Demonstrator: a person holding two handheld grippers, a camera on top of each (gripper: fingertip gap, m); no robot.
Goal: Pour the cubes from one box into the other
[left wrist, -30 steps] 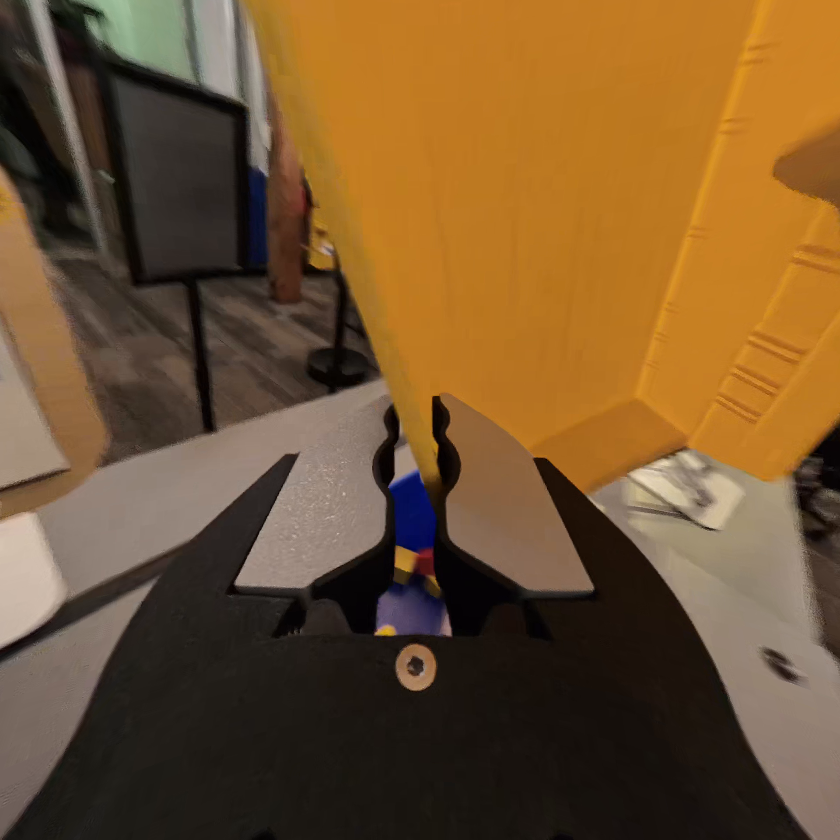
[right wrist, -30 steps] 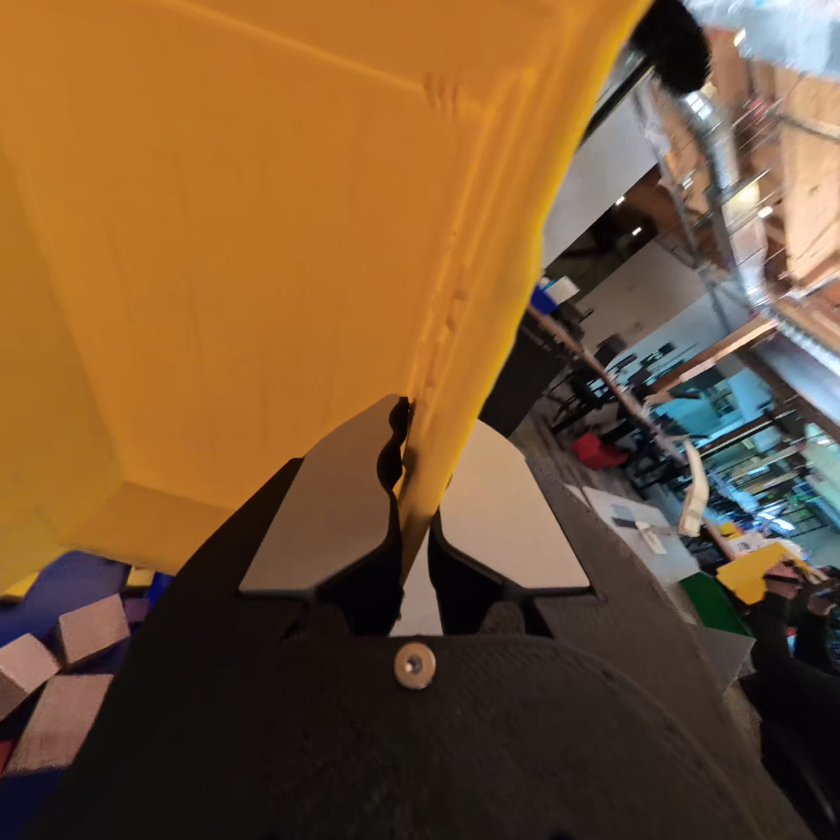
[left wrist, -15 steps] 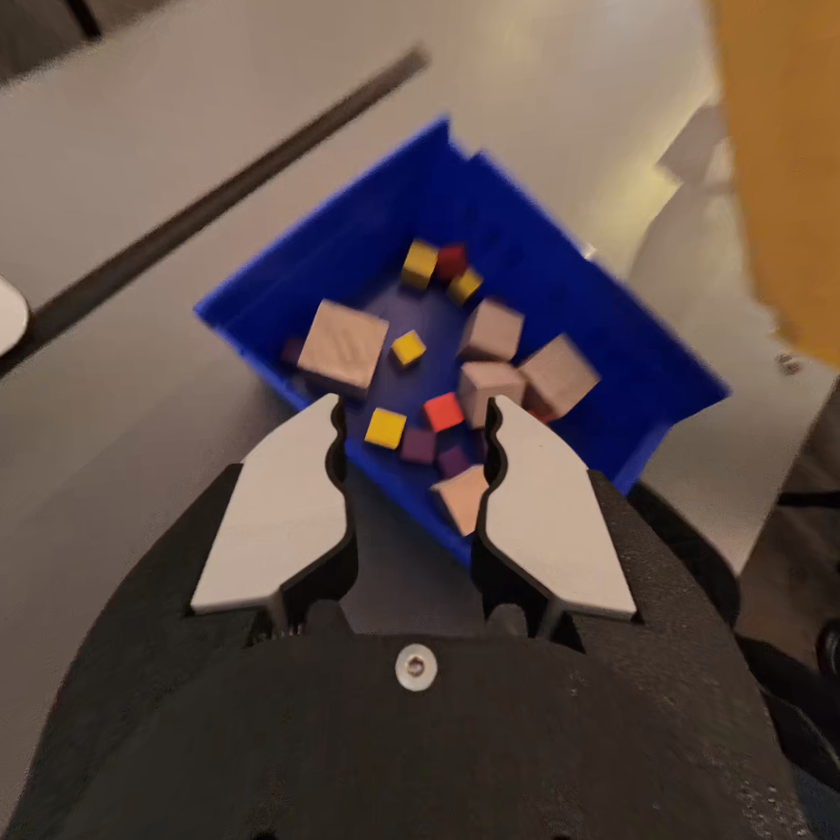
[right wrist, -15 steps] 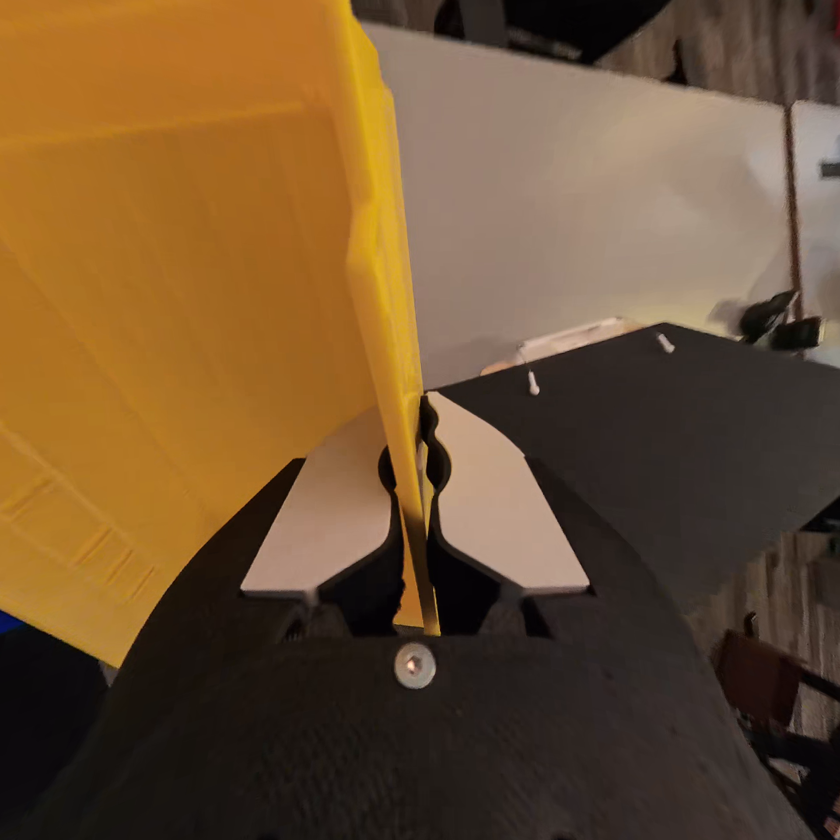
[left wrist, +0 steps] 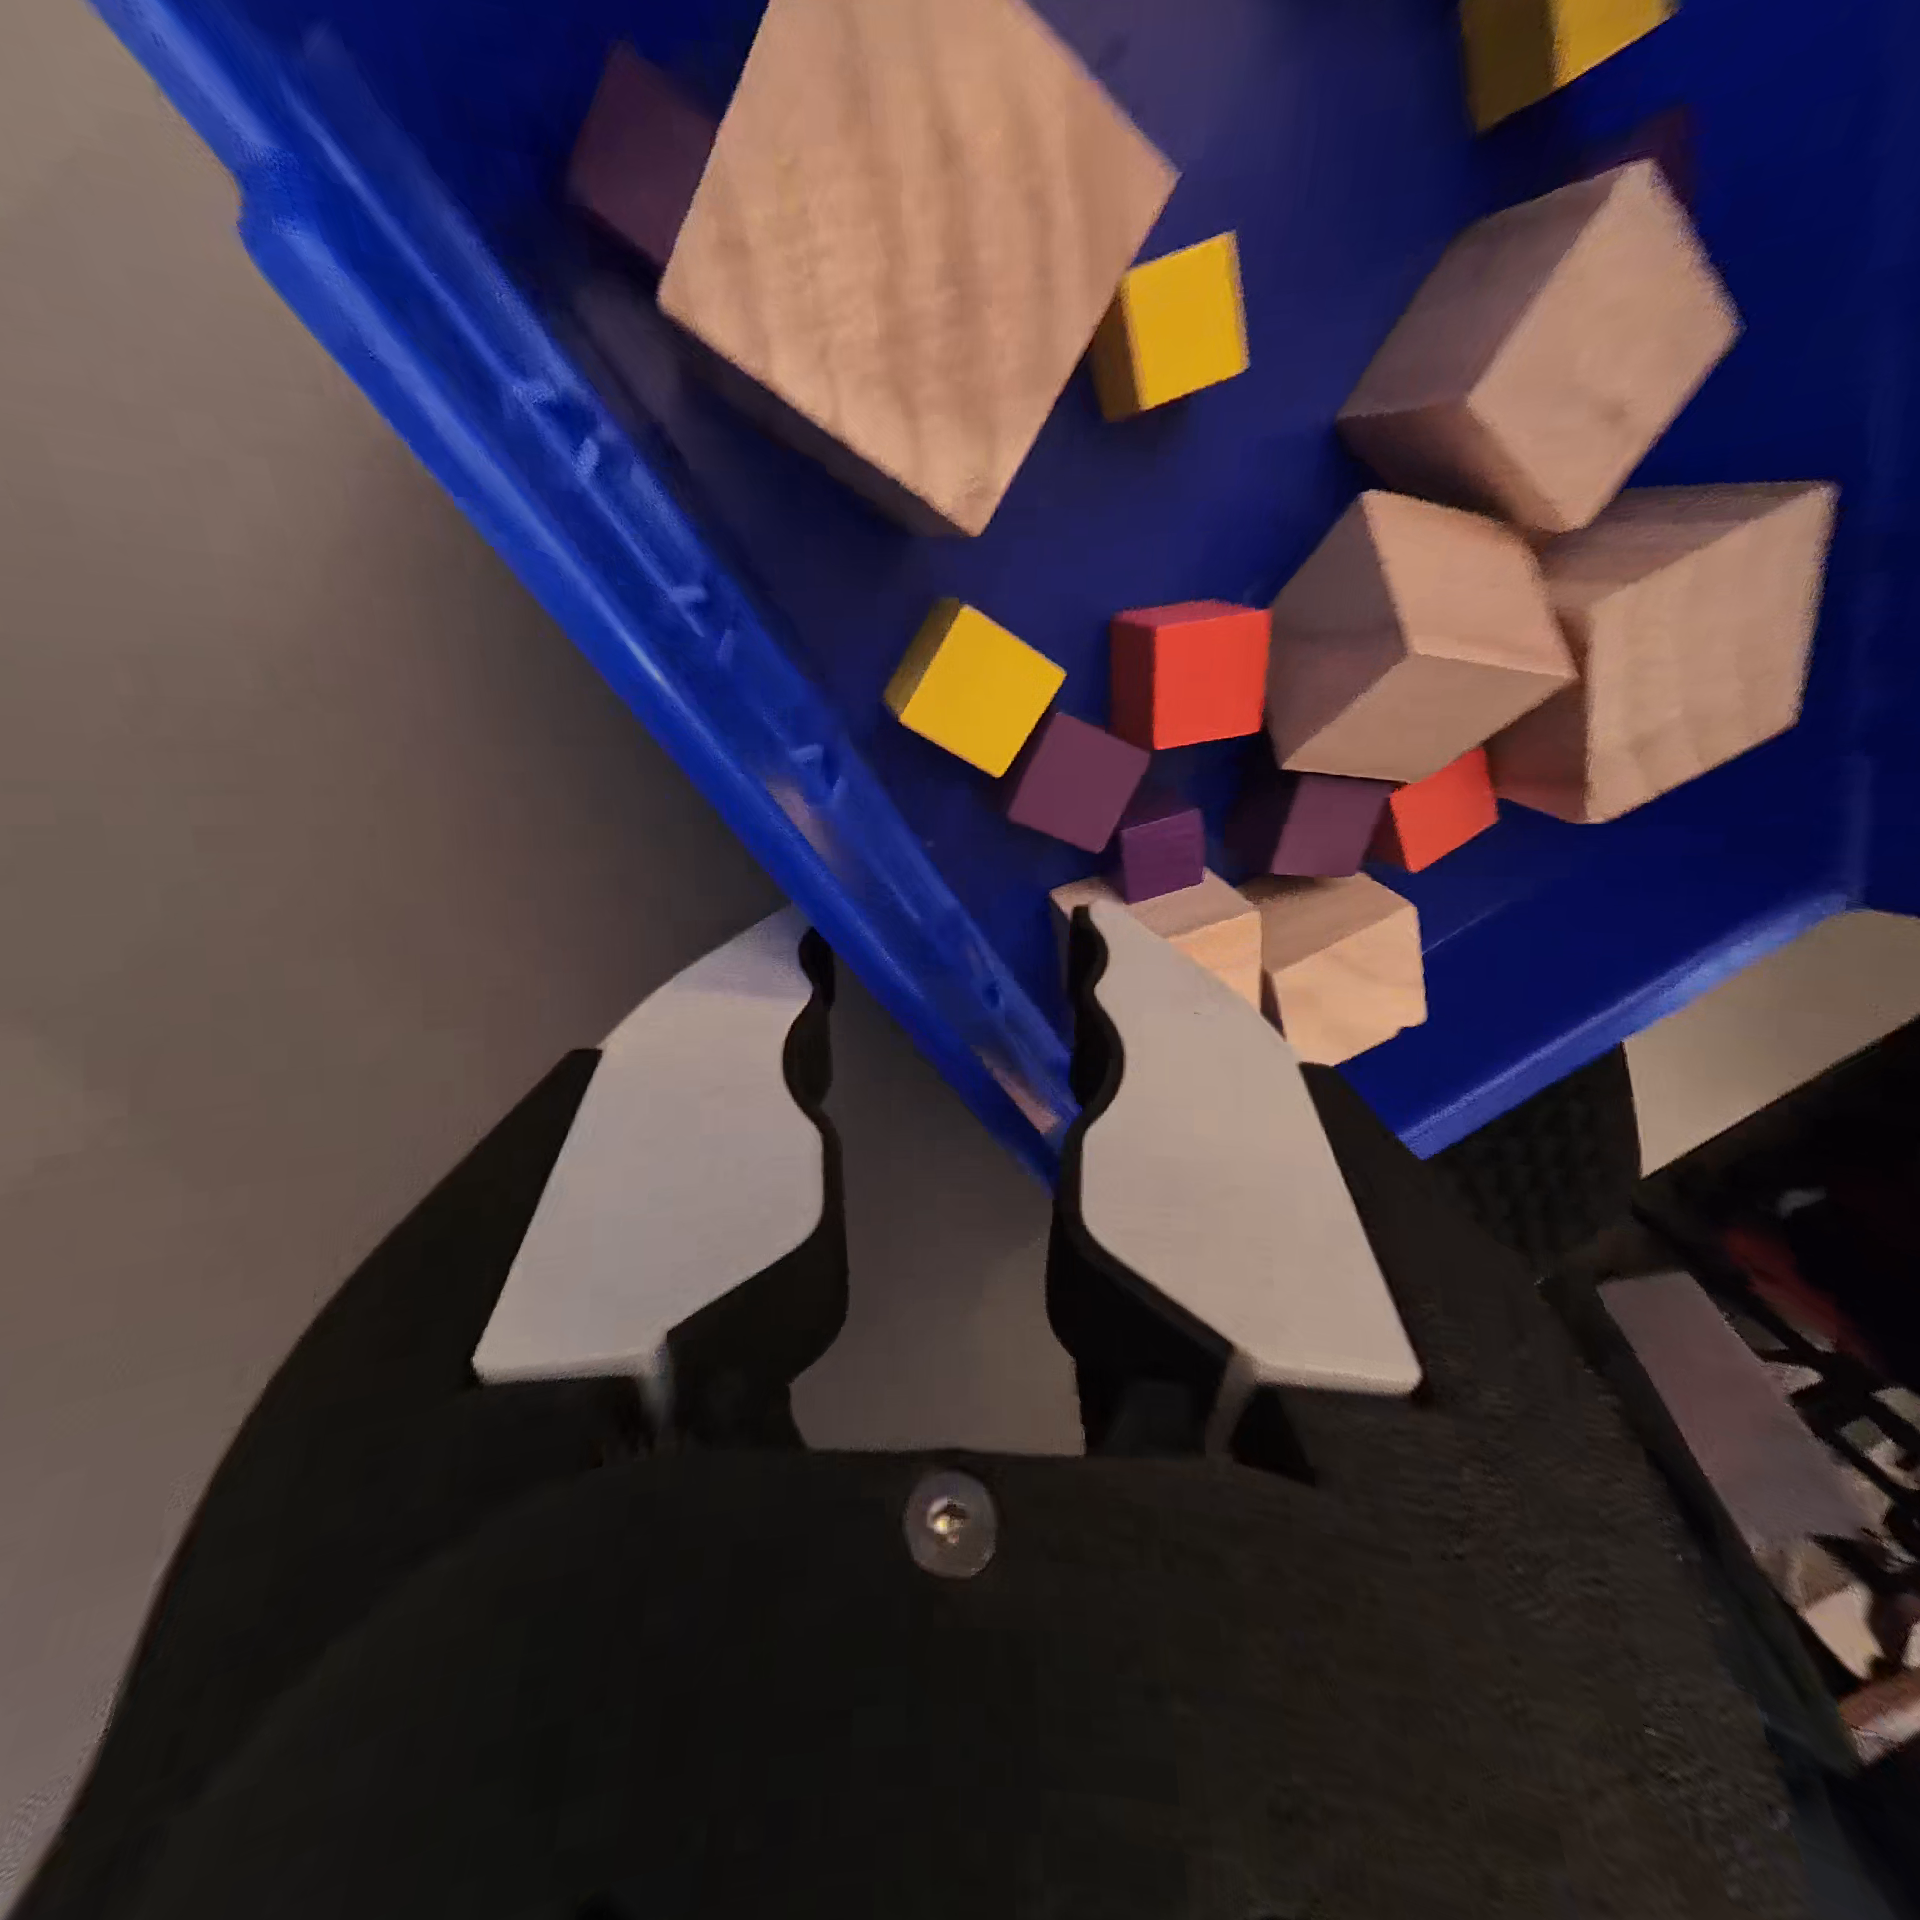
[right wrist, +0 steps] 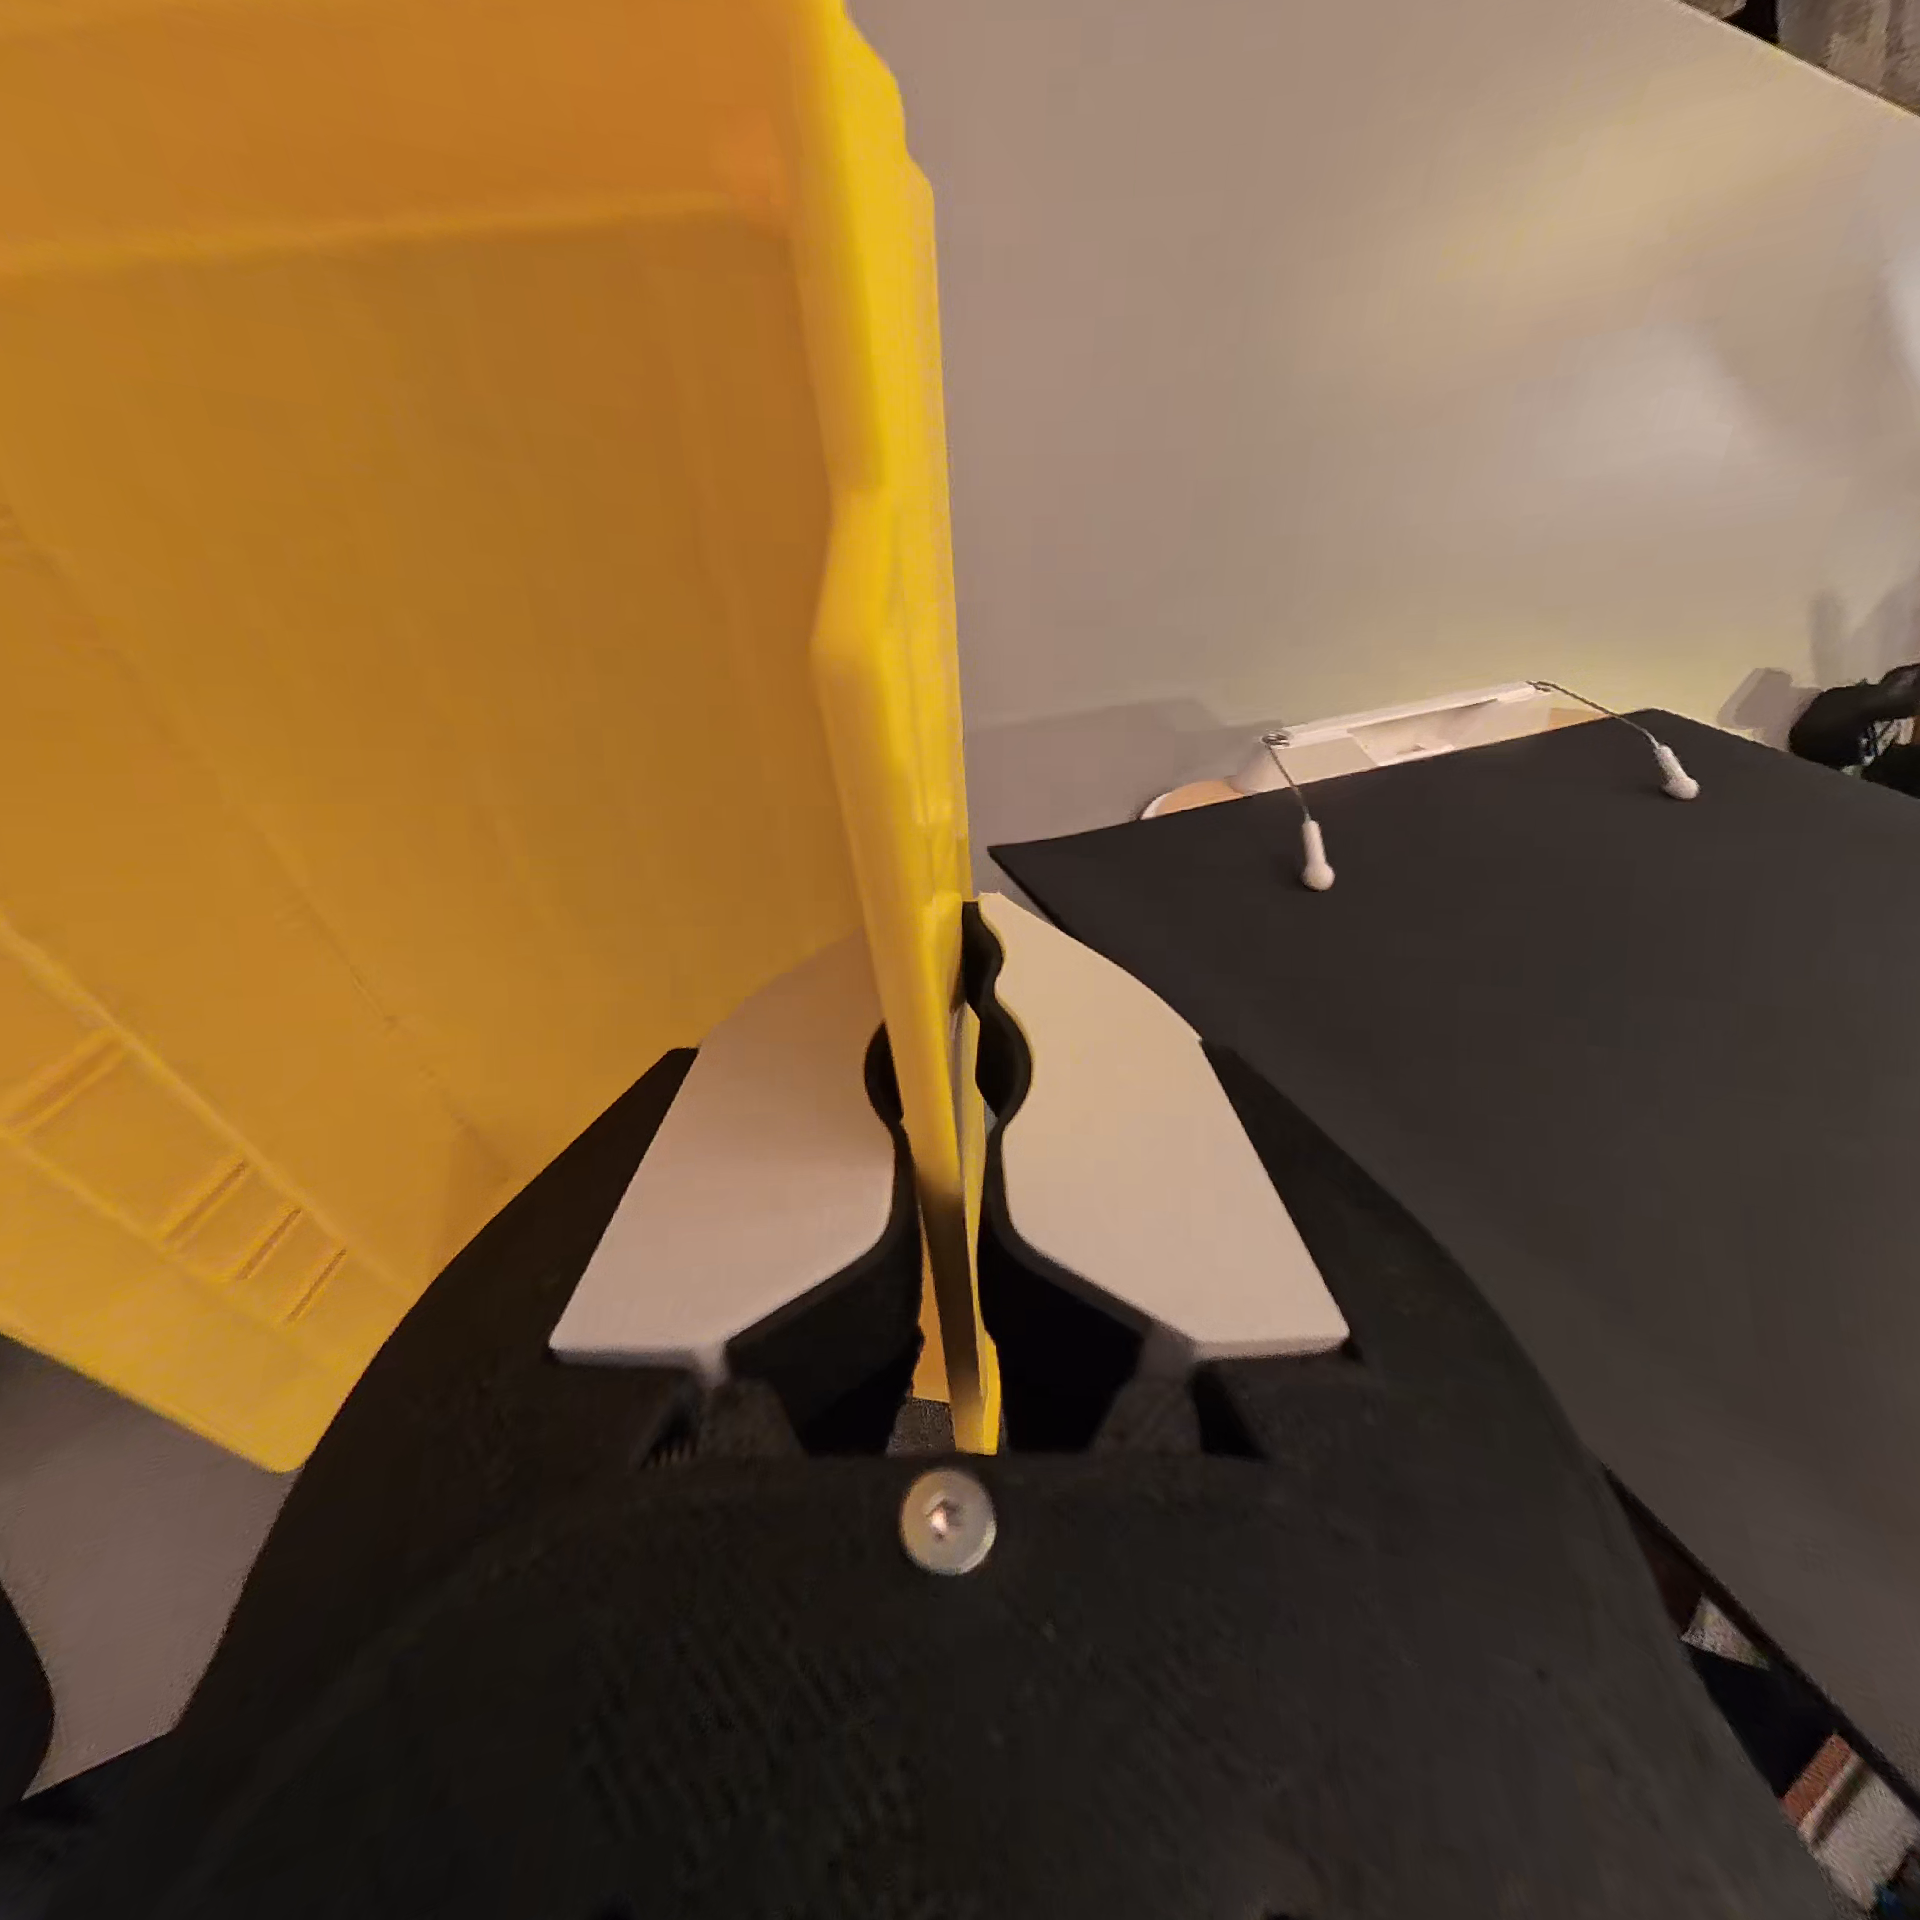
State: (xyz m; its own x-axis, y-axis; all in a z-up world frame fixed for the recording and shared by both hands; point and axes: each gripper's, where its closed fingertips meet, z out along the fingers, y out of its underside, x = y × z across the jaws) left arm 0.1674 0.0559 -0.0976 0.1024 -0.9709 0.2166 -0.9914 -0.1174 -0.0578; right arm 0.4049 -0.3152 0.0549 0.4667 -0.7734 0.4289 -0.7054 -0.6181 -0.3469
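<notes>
Looking down the left wrist view, the blue bin (left wrist: 665, 582) fills the upper right of the frame and the cubes are in it: big plain wooden blocks (left wrist: 914, 249), small yellow cubes (left wrist: 977, 686), red cubes (left wrist: 1190, 675) and purple cubes (left wrist: 1075, 769) scattered over its floor. So the pour itself reads as done, judging by that load. The yellow bin (right wrist: 416, 623) takes up the left of the right wrist view, and the part of its inside that shows holds no cube, though its lower left corner runs out of frame.

The right gripper (right wrist: 961, 914) is pinching the yellow bin's side wall, jaws pressed onto the thin plastic edge. That bin hangs tilted, its wall running near vertical up the frame and its ribbed end at the lower left. What's left, I'd say, is setting it back on the pale tabletop (right wrist: 1403, 364), beside the black mat (right wrist: 1558, 1091) at right.

The left gripper (left wrist: 940, 925) is spread, straddling the blue bin's near rim without clamping it. The blue bin's long rim runs diagonally, upper left to lower centre, with a corner at the lower right.
</notes>
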